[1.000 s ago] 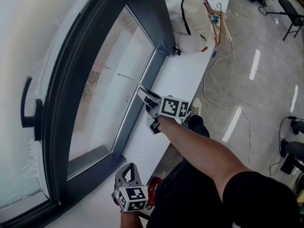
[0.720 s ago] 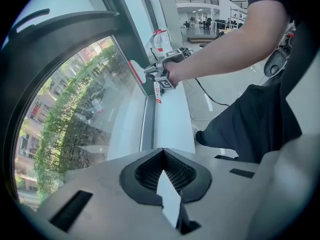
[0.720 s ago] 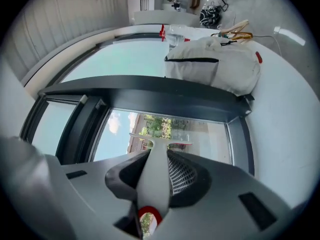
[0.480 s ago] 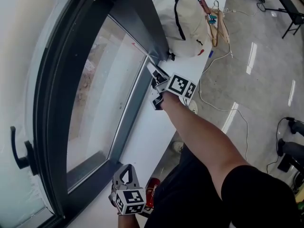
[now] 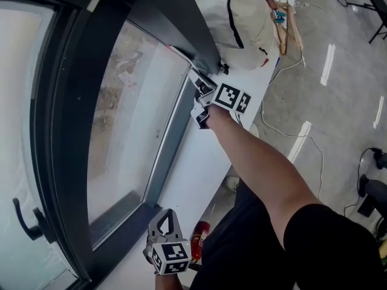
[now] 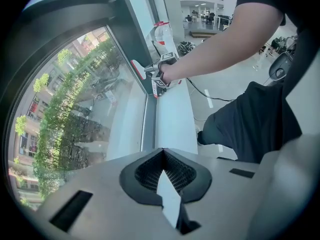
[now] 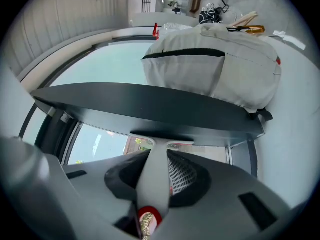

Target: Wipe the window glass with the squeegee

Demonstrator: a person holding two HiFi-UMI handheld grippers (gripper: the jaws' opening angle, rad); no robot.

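squeegee (image 7: 152,176) handle is clamped between the jaws of the right gripper (image 7: 155,156), with its blade up against the window glass (image 5: 133,113) in the pane's far corner, beside the dark frame (image 5: 175,17). left gripper (image 5: 163,223) hangs low by the white sill (image 5: 199,168), jaws together on nothing. no wiped band shows on the glass, so this looks like a stroke just starting, with most of the pane left.

White squeegee (image 7: 155,181), its red-ended handle clamped in the right gripper (image 5: 201,95), blade just ahead at the window glass (image 5: 133,113).
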